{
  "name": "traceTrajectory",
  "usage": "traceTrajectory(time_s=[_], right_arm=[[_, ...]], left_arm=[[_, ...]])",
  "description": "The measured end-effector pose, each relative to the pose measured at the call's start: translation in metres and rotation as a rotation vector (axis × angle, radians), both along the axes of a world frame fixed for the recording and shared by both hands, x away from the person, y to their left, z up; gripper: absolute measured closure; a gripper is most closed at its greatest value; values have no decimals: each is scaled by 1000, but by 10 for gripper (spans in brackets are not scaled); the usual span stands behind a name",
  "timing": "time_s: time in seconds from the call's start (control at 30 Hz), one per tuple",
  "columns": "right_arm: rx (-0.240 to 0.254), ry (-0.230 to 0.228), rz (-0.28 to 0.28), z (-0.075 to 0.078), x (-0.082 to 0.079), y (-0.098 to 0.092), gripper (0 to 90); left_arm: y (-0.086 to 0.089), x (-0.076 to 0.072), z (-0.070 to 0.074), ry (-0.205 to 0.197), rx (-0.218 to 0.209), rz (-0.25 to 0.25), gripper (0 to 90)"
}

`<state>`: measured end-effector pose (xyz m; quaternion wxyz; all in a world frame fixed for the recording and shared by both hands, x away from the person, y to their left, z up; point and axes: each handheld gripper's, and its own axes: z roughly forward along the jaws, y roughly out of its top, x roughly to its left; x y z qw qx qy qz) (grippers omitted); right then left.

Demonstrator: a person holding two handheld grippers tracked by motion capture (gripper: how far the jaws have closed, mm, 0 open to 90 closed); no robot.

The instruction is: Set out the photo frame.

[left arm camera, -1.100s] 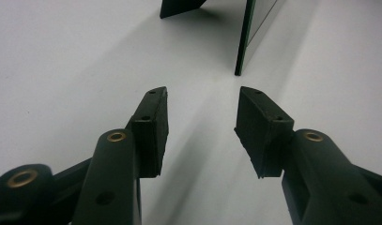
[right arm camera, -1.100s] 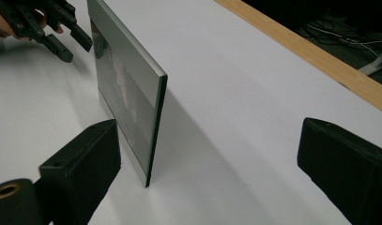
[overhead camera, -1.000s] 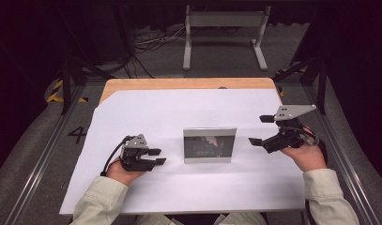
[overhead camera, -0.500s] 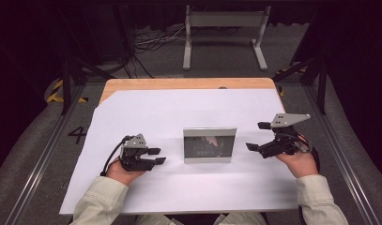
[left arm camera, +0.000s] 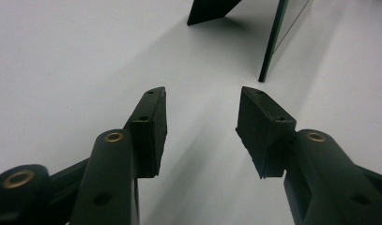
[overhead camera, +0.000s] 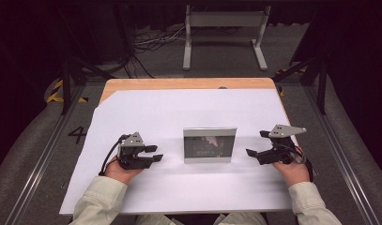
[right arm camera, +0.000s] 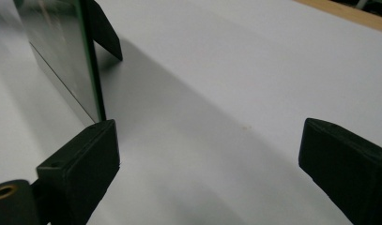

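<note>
A small silver-edged glass picture frame (overhead camera: 210, 145) stands upright on its black rear prop between the two grippers, on the white paper-covered tabletop (overhead camera: 188, 108). The left gripper (overhead camera: 153, 154) rests just beside its left edge, jaws spread and empty. The right gripper (overhead camera: 256, 145) hovers near the other edge, jaws wide and released. Nothing is grasped yet; I'd judge the whole pick-up remains to do

Lab; dark curtains, floor rails (overhead camera: 36, 164), cables (overhead camera: 151, 42)
</note>
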<state>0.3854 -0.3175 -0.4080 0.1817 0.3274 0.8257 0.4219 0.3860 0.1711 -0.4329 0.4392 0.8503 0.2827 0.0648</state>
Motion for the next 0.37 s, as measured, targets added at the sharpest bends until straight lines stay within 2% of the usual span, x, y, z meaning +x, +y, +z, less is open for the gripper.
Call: traceTrajectory(time_s=[0.17,0.37], right_arm=[[-8,26,-16,-9,4,-4,58],[-19,19,-9,-9,6,-3,49]], left_arm=[[3,0,-1,5,-3,17,524],[5,0,-2,-2,0,14,511]])
